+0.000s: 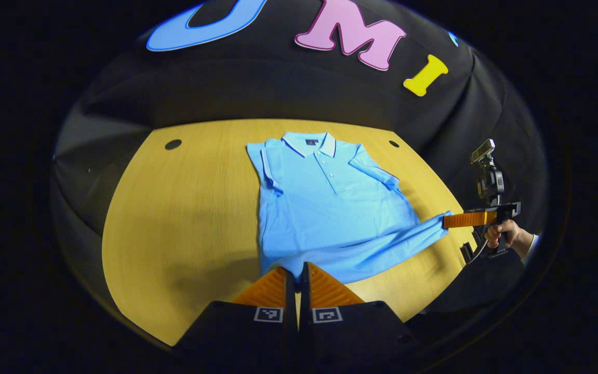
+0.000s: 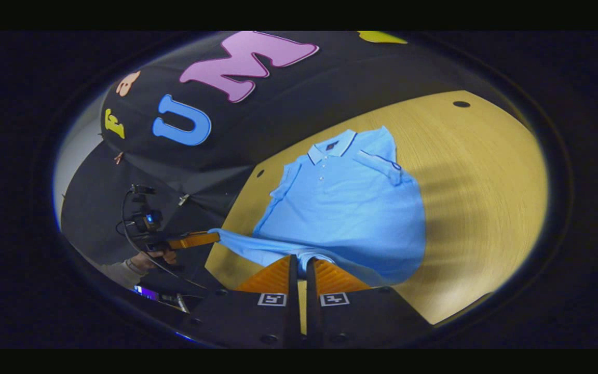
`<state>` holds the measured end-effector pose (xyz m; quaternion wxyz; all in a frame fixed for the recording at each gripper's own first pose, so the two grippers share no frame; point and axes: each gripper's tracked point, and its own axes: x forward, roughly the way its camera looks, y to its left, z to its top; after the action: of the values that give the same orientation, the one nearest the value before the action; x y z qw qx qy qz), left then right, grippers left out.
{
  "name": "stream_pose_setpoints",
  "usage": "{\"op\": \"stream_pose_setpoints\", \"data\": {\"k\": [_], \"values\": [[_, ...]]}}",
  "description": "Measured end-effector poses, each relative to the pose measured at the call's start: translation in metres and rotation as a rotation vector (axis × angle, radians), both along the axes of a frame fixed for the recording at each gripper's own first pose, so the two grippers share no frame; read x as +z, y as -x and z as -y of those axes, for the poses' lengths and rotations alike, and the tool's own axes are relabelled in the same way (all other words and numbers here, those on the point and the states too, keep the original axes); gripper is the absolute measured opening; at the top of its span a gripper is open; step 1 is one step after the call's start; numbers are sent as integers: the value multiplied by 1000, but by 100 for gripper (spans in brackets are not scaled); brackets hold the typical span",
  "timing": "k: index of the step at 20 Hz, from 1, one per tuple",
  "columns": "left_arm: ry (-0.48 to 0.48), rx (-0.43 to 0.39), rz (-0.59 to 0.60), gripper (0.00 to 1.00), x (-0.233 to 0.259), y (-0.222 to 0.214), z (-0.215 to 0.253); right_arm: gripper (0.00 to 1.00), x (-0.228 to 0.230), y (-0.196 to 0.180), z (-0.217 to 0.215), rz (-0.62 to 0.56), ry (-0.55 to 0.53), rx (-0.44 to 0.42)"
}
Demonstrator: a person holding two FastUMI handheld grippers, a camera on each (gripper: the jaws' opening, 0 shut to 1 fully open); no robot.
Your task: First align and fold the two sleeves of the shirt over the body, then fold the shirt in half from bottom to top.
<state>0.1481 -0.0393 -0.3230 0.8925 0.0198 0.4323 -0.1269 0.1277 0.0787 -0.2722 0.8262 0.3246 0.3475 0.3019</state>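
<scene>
A light blue polo shirt [image 1: 330, 202] lies collar away from me on the yellow wooden table [image 1: 174, 218], both short sleeves folded in over the body. My left gripper [image 1: 297, 267] is shut on the hem's left corner, which is raised off the table. Farther right, my right gripper [image 1: 445, 221] pinches the other hem corner and pulls it out to the side. In the right gripper view the shirt [image 2: 351, 208] spreads ahead, my right gripper [image 2: 301, 258] is shut on the hem, and the left gripper [image 2: 218, 236] holds the far corner. The hem is stretched between them.
The table has small dark holes near its back corners [image 1: 173, 144] [image 1: 394, 144]. Black cloth walls rise behind and beside it. A hand [image 1: 506, 234] holds the right gripper off the table's right edge. Bare tabletop [image 2: 486, 182] lies on either side of the shirt.
</scene>
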Motion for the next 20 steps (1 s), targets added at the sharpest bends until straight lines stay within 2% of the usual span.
{"op": "stream_pose_setpoints", "data": {"k": [9, 12, 13, 14, 16, 17, 18, 20], "values": [[-86, 46, 204, 6, 52, -144, 10, 8, 44, -144, 21, 176, 60, -49], [-100, 79, 211, 6, 48, -188, 14, 8, 54, -189, 28, 214, 85, -50], [-98, 89, 217, 5, 47, -200, 15, 4, 55, -203, 31, 226, 97, -50], [-102, 98, 222, 5, 43, -213, 14, 6, 57, -216, 33, 236, 103, -54], [-121, 119, 230, 6, 34, -238, 5, 8, 57, -248, 38, 242, 117, -81], [-124, 142, 223, 6, 29, -252, 3, 5, 57, -262, 38, 245, 112, -99], [-122, 173, 219, 6, 23, -265, 0, 8, 54, -277, 38, 243, 115, -118], [-112, 214, 216, 6, 9, -291, -2, 8, 38, -303, 37, 228, 147, -146]]}}
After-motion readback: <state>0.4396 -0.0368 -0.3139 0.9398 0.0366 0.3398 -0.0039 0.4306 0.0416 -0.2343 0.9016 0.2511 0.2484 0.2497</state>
